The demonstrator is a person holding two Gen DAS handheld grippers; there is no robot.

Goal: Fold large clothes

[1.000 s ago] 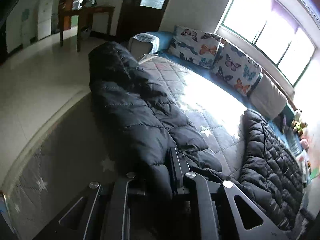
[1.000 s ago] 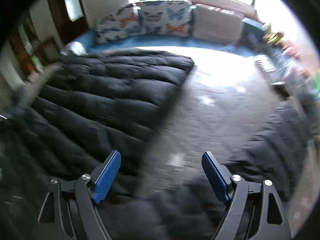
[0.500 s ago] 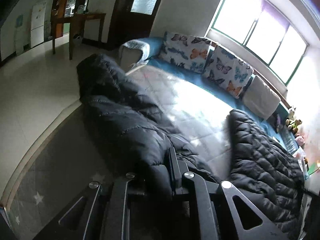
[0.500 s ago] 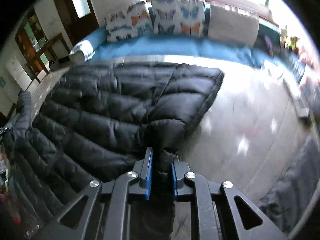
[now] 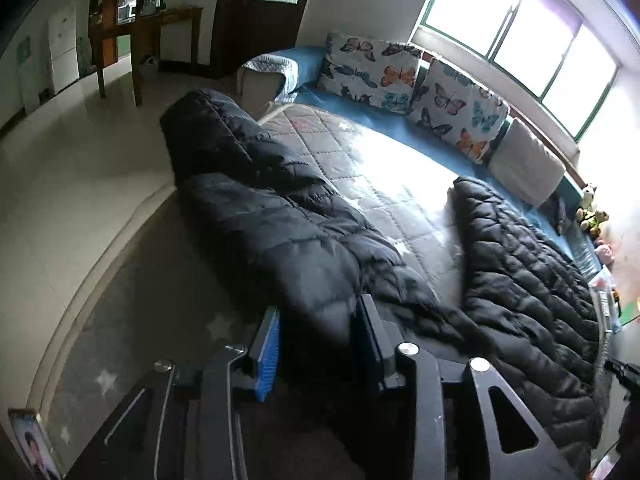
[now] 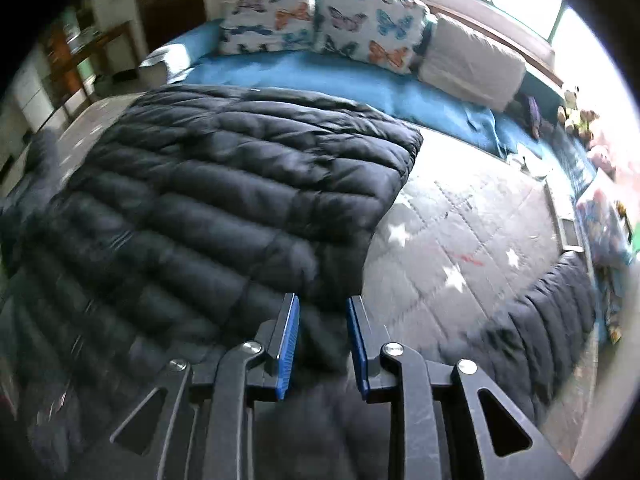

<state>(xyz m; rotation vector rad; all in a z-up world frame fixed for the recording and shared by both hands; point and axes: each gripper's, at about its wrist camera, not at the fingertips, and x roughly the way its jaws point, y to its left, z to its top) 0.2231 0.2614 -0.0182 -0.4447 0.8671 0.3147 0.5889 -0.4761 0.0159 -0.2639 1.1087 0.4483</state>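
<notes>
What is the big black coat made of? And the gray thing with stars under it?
The black coat looks like puffy padded jacket fabric, probably nylon: slightly shiny, stitched into fat rows. The gray star mat looks like soft quilted cloth, matte, sewn in diamonds.

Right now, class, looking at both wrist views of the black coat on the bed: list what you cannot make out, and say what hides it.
- Left view: the coat near hem is hidden behind the left tool.
- Right view: the coat's left side is blurred and cut off by the dark lens edge.
- Right view: the fabric between the right tool fingers is shadowed; grip unclear.
- Left view: the toys by the window are too small.
</notes>
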